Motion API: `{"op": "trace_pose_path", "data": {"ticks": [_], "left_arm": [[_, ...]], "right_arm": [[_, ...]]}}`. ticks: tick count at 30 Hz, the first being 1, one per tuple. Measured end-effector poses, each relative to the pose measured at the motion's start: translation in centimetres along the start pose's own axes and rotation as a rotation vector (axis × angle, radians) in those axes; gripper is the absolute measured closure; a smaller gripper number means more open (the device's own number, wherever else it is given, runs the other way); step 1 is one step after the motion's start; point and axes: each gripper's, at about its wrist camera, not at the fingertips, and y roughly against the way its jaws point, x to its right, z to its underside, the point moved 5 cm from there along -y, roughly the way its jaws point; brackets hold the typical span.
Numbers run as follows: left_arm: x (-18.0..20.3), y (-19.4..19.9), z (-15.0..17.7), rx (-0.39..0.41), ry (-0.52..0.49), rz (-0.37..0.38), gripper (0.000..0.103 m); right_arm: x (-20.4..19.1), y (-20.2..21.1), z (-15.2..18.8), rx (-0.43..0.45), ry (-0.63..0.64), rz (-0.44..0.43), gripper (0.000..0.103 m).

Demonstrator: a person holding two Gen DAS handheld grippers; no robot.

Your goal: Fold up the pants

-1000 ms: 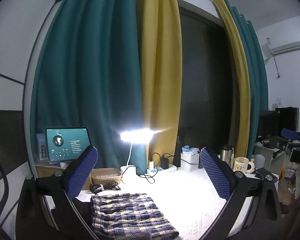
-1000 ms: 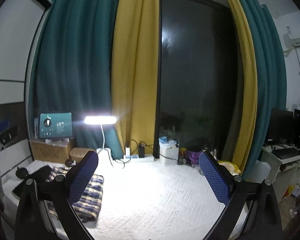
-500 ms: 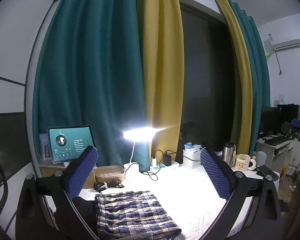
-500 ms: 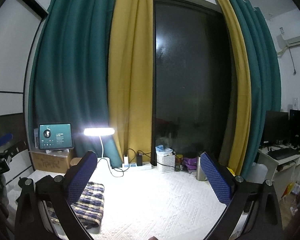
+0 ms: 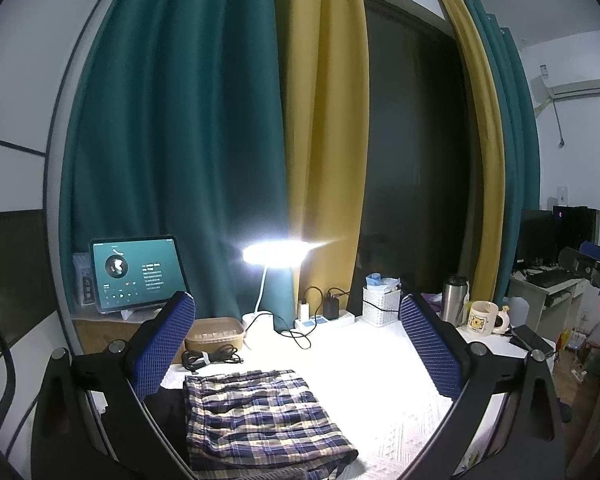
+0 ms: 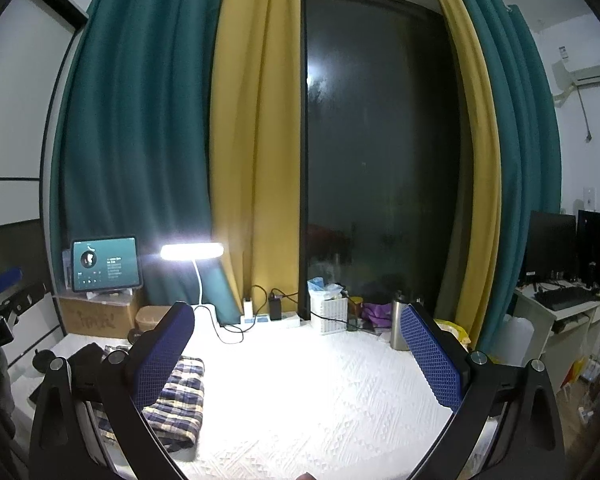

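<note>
The blue, navy and cream plaid pants (image 5: 260,416) lie folded into a compact rectangle at the near left of the white textured surface (image 5: 372,376), partly overlapping a black cloth (image 5: 166,404). The left gripper (image 5: 296,352) hangs above and behind the stack with its blue-padded fingers (image 5: 162,346) spread wide and empty; the right gripper (image 6: 296,352) is likewise wide open, holding nothing, well to the right of the pants, which show at the left edge of its view.

The fold looks finished or nearly so, so the risks are those of disturbing it. A finger dipping low on the left could catch the top layer's edge and drag it open, since the layers lie loose. The coiled black cable (image 5: 210,358) and brown tray (image 5: 216,334) sit just behind the stack; pushing the pants back could snag them. The bright white desk lamp (image 5: 276,252) washes out the surface, making stray creases hard to judge.
</note>
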Motion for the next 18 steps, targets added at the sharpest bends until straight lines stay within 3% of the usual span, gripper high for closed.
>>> {"op": "trace_pose_path", "data": {"ticks": [18], "left_arm": [[0.44,-0.23,0.22,-0.012,-0.014,0.014,0.001]], "right_arm": [[0.11,-0.03,-0.04,0.006,-0.008,0.001,0.000]]}}
